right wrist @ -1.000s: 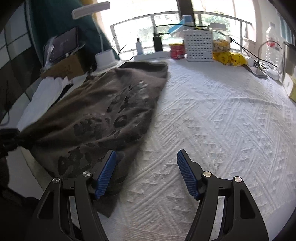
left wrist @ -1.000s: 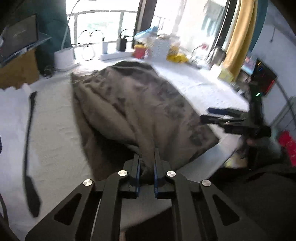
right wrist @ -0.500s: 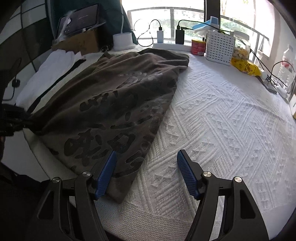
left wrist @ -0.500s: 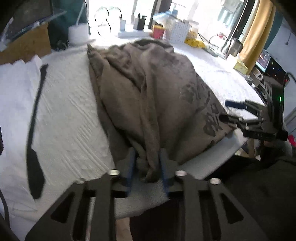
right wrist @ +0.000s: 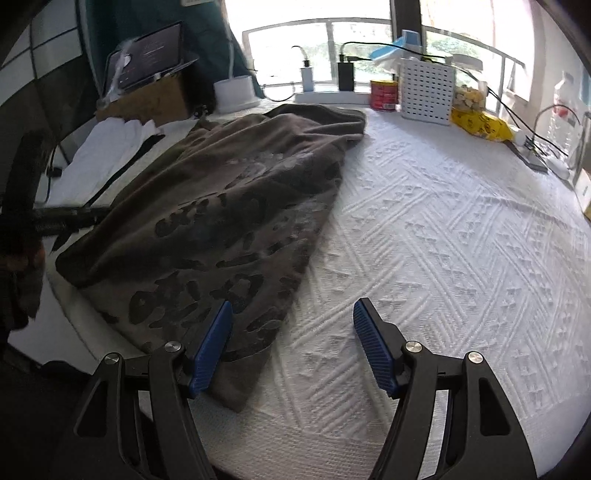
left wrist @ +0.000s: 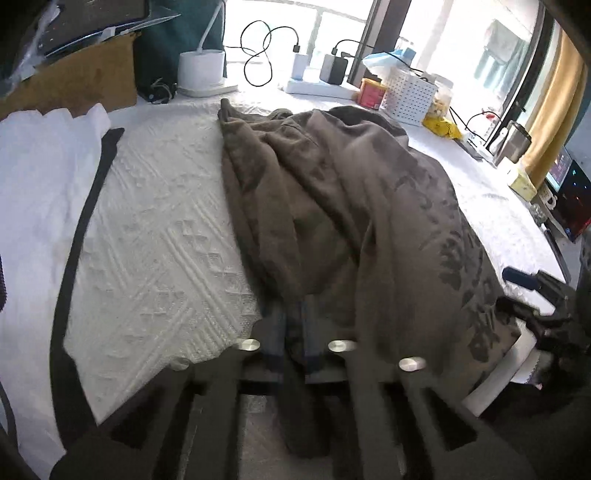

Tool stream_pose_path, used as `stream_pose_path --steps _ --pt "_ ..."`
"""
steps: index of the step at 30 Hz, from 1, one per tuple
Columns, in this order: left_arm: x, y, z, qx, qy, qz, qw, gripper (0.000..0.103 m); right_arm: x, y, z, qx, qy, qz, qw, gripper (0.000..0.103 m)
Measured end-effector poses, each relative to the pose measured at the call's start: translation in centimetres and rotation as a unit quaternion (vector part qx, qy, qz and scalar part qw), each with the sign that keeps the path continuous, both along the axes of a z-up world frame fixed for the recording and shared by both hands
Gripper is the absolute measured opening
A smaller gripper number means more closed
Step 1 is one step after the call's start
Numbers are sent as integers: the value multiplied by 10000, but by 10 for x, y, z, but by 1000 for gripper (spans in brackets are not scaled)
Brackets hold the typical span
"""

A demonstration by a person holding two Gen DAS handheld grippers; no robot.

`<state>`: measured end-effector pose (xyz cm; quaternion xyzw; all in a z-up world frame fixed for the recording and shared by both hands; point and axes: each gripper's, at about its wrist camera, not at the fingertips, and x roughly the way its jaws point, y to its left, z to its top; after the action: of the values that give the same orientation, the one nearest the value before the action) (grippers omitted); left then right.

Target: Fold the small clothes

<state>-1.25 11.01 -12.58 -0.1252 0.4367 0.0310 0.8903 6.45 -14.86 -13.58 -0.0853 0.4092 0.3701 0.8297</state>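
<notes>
Table under white textured cloth [right wrist: 443, 229] fills foreground ahead of right gripper. Far edge: large window [right wrist: 325, 48] with railing, strong daylight pouring in, glare washing out glass. Dark teal wall [right wrist: 110, 29] ahead-left. Ahead of left gripper, far right: yellow curtain [left wrist: 554, 107] beside dark window frame. Along far table edge: white perforated basket [right wrist: 428, 88], red can [right wrist: 384, 94], white lamp base [right wrist: 234, 92], cardboard box [right wrist: 147, 99].

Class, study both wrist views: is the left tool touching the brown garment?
Touching. The left wrist view shows the left tool shut on a bunched fold of the brown garment.
</notes>
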Motion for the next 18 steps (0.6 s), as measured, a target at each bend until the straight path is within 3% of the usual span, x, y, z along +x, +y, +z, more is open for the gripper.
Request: stream_pose_path --steps 3,10,14,16,18 --pt "-9 -1 5 199 -90 126 9997 4 6 -4 0 60 -3 -118 9999 71" --pt "-16 18 5 268 246 672 9971 5 19 -6 -2 107 16 -268 9996 71" --pt "-13 41 8 -111 231 980 9949 6 28 1 1 142 23 -228 9996 72" --pt "-7 45 11 -76 198 968 9951 10 31 5 4 164 0 -195 9997 72" --pt "3 45 18 -24 84 887 9960 34 35 9 7 187 -13 -170 9997 72"
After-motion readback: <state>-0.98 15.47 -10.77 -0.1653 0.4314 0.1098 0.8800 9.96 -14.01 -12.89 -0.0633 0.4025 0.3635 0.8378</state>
